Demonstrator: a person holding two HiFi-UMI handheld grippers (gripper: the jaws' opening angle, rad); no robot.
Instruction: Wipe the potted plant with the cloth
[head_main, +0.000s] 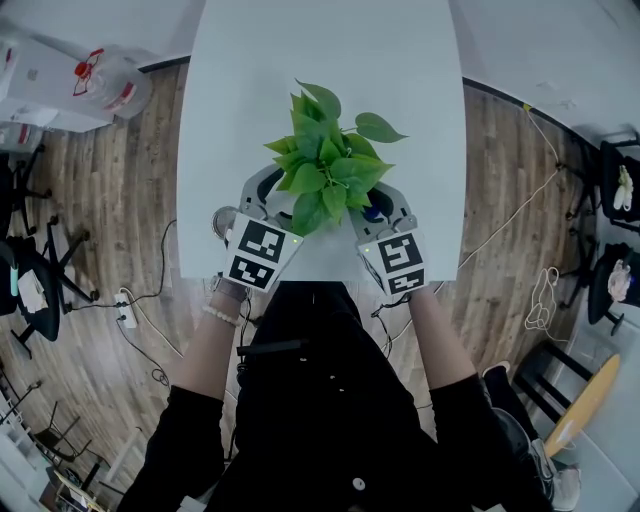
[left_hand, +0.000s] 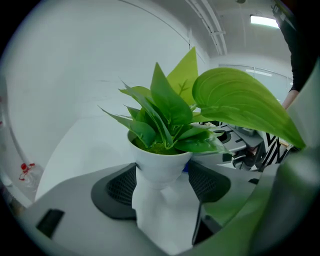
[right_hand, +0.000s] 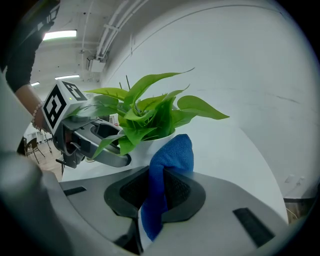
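Clamping the white pot (left_hand: 159, 161), the left tool (left_hand: 162, 186) held the plant (head_main: 325, 165) upright. The right tool (right_hand: 162, 189) pinched the blue cloth (right_hand: 172, 155) just right of the pot, below the leaves (right_hand: 145, 116).

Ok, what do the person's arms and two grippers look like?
The left gripper and right gripper are grey plastic, each with dark mesh-textured pads and a white cube printed with black square markers. The person wears black sleeves pushed up the forearms and a pale beaded bracelet on the left wrist.
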